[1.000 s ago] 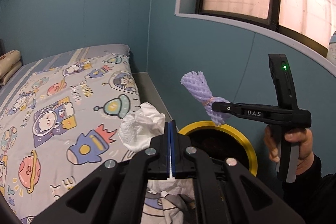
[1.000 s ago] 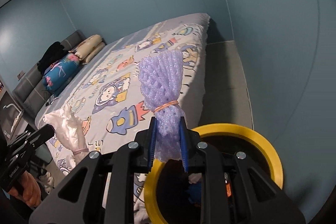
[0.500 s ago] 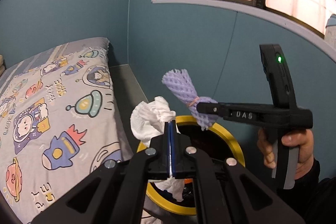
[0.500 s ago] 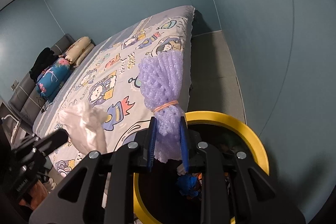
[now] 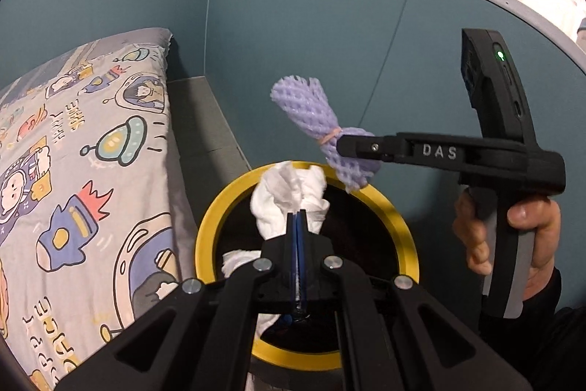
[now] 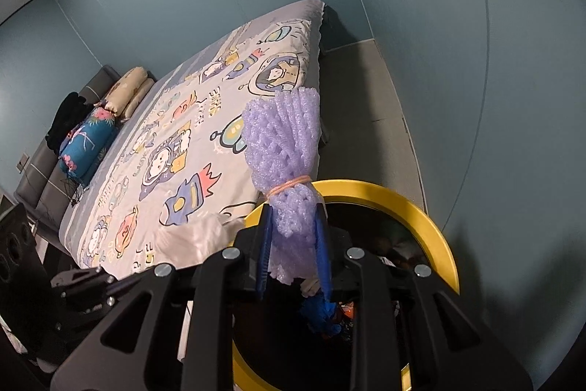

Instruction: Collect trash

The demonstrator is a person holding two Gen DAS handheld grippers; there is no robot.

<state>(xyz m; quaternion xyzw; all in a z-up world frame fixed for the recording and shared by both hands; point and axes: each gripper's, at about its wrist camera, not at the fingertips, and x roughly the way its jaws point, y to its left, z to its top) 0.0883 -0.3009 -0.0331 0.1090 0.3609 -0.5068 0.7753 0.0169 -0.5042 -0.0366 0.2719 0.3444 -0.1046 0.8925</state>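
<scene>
Trash's over the bin (image 5: pixel 403 218): left gripper (image 5: pixel 298 226) clamps tissue (image 5: pixel 285 196), right gripper (image 6: pixel 295 237) clamps foam net (image 6: pixel 282 141). Centre both, then release.

Left claw (image 5: pixel 298 226) is clamped tight, its jaws nearly touching. Right claw (image 6: pixel 295 237) is closed partway, level, gripped by a bare hand (image 5: pixel 512 237).

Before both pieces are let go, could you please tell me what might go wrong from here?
1. The purple foam net in the right hand-held gripper hangs near the far edge of the yellow-rimmed bin, so it may catch the rim or drop outside.
2. The white tissue in the left hand-held gripper is light and could cling to a finger.
3. The two hand-held grippers are close together and could bump.
</scene>
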